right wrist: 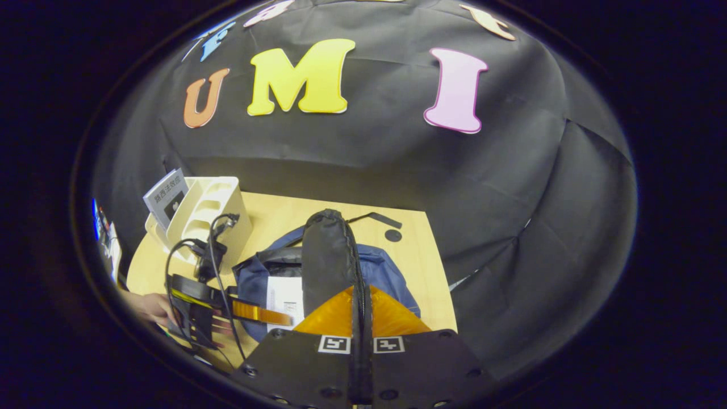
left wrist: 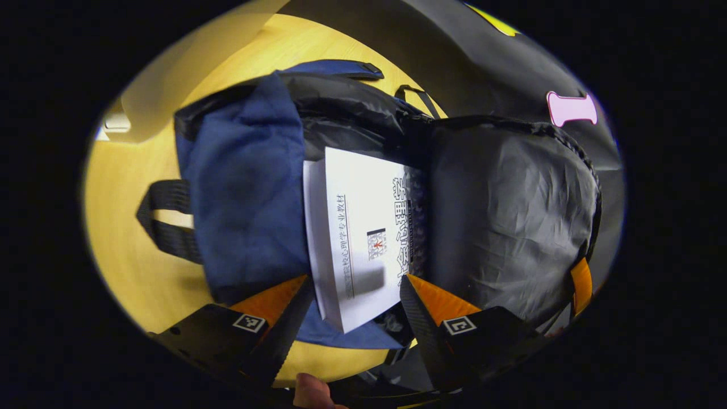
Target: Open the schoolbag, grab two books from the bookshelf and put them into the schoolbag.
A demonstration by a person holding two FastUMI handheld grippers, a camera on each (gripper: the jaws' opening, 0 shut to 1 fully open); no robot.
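Schoolbag lies open on the table, with one book half inside it. The right gripper is clenched on the flap and lifts it. The left gripper is released, spread around the book. I think it should push the book deeper while the flap is held high. A second book leans at the bookshelf.

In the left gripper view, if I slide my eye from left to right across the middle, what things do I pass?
Wooden table → black strap → blue front of the schoolbag → white book in the opening → black lining of the raised flap.
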